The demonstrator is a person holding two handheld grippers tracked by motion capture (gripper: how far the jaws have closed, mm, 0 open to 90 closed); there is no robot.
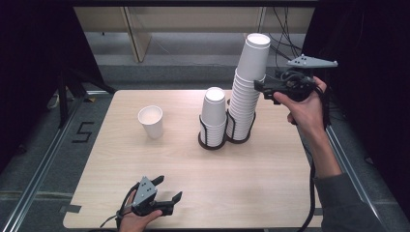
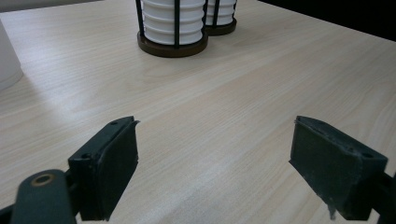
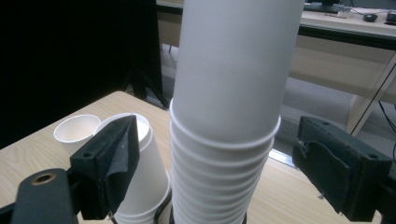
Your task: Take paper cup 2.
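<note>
Right tongs (image 1: 258, 87) sit spread wide around the top cup (image 3: 233, 70) of the tall stack (image 1: 245, 96) at the far right of the bench (image 1: 241, 164) — lined up to peel 1 off, not pinching yet. Left tongs (image 1: 167, 189) wait near the front edge (empty, jaws apart).

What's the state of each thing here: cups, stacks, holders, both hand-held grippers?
Tall cup stack: upside down, in its holder, leaning slightly.
Short cup stack: upside down, in its holder.
Single cup: upright, alone, mouth up.
Right hand-held gripper: open, jaws either side of the tall stack.
Left hand-held gripper: open, nothing between its jaws.
</note>
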